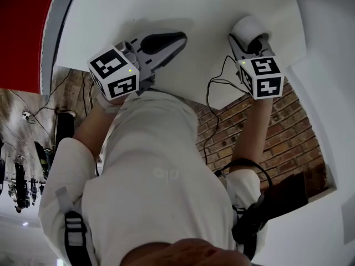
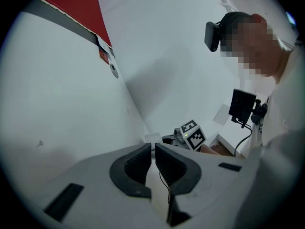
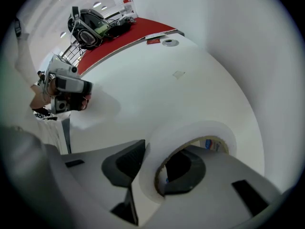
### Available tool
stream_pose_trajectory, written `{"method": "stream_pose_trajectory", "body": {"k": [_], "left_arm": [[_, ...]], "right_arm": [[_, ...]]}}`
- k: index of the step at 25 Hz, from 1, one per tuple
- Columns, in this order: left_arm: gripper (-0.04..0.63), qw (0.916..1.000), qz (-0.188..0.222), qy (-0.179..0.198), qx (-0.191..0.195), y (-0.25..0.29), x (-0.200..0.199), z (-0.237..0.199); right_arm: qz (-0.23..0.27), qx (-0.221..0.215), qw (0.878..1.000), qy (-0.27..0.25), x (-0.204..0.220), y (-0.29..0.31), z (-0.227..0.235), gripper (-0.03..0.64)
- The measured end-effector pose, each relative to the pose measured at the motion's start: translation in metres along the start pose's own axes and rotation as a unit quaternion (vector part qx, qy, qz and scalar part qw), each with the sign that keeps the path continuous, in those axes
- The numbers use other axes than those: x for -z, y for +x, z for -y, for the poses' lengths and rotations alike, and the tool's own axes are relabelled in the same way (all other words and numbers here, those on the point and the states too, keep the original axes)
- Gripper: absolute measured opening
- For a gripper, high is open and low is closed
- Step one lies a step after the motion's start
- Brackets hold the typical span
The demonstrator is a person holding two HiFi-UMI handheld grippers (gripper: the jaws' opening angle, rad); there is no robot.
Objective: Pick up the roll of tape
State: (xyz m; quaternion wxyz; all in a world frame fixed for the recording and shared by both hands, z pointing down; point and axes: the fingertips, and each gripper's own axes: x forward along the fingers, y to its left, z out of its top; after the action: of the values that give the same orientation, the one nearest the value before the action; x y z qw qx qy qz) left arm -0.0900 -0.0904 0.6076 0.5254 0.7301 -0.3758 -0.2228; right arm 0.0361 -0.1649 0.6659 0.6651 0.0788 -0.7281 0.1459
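Note:
The roll of tape point(image 1: 249, 26) is white with a cardboard core and sits at the far right of the white table point(image 1: 194, 4). My right gripper point(image 1: 253, 41) points down onto it. In the right gripper view one jaw sits inside the roll's hole and the other outside, so my right gripper point(image 3: 159, 159) is shut on the wall of the roll of tape point(image 3: 151, 168). My left gripper point(image 1: 175, 39) lies level over the table's near edge, well left of the roll. Its jaws stand together with nothing between them, as the left gripper view shows point(image 2: 153, 159).
A red surface point(image 3: 124, 37) borders the table's far side and carries a black headset point(image 3: 90, 25) and small items. A white wall point(image 3: 267, 80) rises close beside the roll. Cables point(image 1: 213, 115) hang below the table edge over a brick-patterned floor point(image 1: 277, 132).

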Motion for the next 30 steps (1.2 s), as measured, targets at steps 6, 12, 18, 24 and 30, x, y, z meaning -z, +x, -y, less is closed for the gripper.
{"method": "stream_pose_trajectory", "body": {"k": [6,12,18,24,30], "left_arm": [[0.011,0.9999,0.001,0.013,0.002,0.003,0.007,0.017],[0.011,0.9997,-0.005,0.025,-0.002,0.004,0.016,0.039],[0.011,0.9983,-0.012,0.056,-0.01,0.008,0.041,0.069],[0.011,0.9974,0.001,0.072,-0.006,0.003,0.018,0.09],[0.011,0.9947,0.001,0.103,-0.002,0.001,0.014,0.132]], "right_arm": [[0.048,-0.031,0.998,0.026,0.001,-0.02,-0.015,0.121],[0.082,-0.043,0.995,0.029,0.007,-0.043,-0.029,0.121],[0.123,-0.045,0.991,0.029,0.032,-0.064,-0.037,0.121],[0.156,-0.045,0.986,0.03,0.01,-0.102,-0.039,0.12],[0.204,-0.051,0.977,0.04,0.009,-0.15,-0.052,0.12]]}}
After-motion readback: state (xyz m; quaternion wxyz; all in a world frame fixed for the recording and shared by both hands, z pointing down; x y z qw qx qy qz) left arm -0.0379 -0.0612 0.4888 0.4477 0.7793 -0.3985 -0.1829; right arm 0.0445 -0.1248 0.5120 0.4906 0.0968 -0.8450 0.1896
